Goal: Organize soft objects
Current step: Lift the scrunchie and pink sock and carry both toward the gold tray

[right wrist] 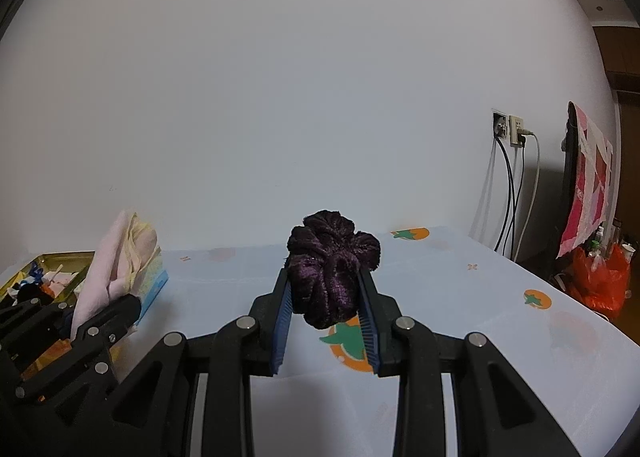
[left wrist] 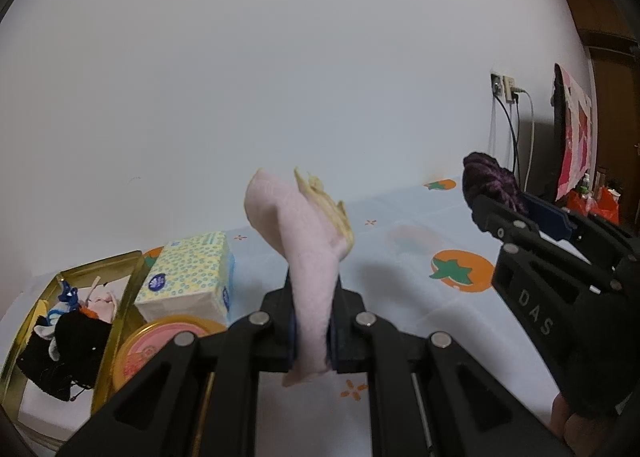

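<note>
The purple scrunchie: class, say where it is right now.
The purple scrunchie is clamped in the right gripper, held above the tablecloth, to the right of the pink cloth in the left gripper.

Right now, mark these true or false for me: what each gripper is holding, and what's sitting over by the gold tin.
1. The left gripper is clamped on a pink cloth. True.
2. The right gripper is empty. False: it holds a dark purple scrunchie.
3. The tissue box sits beside the gold tin. True.
4. The gold tin is empty. False: it holds small fabric items, some black.
5. The tablecloth is plain white. False: it is pale blue with orange fruit prints.
</note>
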Available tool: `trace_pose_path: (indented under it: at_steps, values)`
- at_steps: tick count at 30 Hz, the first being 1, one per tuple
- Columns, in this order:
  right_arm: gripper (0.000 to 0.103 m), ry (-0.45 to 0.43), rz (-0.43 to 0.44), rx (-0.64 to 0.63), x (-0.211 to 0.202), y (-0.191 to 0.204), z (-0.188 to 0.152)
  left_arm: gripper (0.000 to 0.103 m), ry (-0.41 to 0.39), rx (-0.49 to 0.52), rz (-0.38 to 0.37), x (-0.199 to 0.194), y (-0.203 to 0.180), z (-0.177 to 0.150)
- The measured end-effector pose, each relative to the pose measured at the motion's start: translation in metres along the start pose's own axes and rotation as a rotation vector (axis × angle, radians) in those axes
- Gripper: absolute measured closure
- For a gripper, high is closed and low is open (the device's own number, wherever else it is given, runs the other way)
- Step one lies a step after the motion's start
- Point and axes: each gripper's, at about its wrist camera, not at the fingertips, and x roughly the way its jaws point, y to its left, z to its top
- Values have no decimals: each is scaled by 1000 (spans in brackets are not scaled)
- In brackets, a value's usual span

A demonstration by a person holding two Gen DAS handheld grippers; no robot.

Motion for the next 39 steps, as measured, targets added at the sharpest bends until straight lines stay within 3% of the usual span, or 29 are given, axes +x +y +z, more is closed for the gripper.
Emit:
trace_pose_path:
  at_steps: [13, 26, 39]
  values:
    - [69, -20, 57, 6, -25, 33, -5, 94, -32, 41, -16, -30, 29, -12]
    - [69, -39, 128, -8, -40, 90, -6, 94, -54, -60, -56, -47, 85, -12]
    - [69, -70, 246, 1, -44, 154, 17, 94, -103, -105, 11, -62, 157, 0]
